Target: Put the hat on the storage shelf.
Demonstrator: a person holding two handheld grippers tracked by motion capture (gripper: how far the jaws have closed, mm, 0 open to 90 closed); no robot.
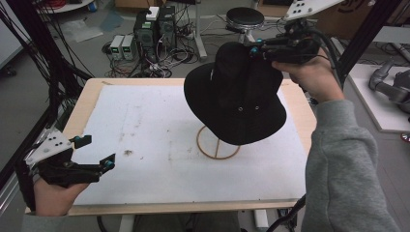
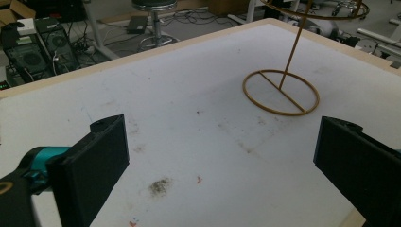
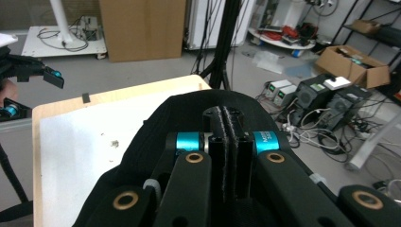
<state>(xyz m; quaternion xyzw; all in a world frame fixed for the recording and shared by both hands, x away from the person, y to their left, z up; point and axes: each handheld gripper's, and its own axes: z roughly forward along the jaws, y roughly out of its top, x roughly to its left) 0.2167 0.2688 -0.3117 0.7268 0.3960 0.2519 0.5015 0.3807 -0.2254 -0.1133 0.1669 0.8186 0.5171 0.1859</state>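
Note:
A black brimmed hat (image 1: 235, 94) hangs tilted above the table, over a thin wooden hat stand whose ring base (image 1: 218, 143) rests on the white mat. My right gripper (image 1: 255, 49) is shut on the crown of the hat (image 3: 222, 111), pinching a fold of its fabric between the jaws. My left gripper (image 1: 98, 151) stands open at the table's near left corner, with nothing between its fingers (image 2: 99, 161). In the left gripper view the stand's ring base (image 2: 281, 92) and upright rod (image 2: 294, 45) lie ahead to the right.
A white mat (image 1: 159, 145) with some dirt marks covers the wooden table (image 1: 87, 96). Computer towers (image 1: 154, 26), cables and a black stool (image 1: 244, 18) stand on the floor beyond the far edge. Black frame posts rise at both sides.

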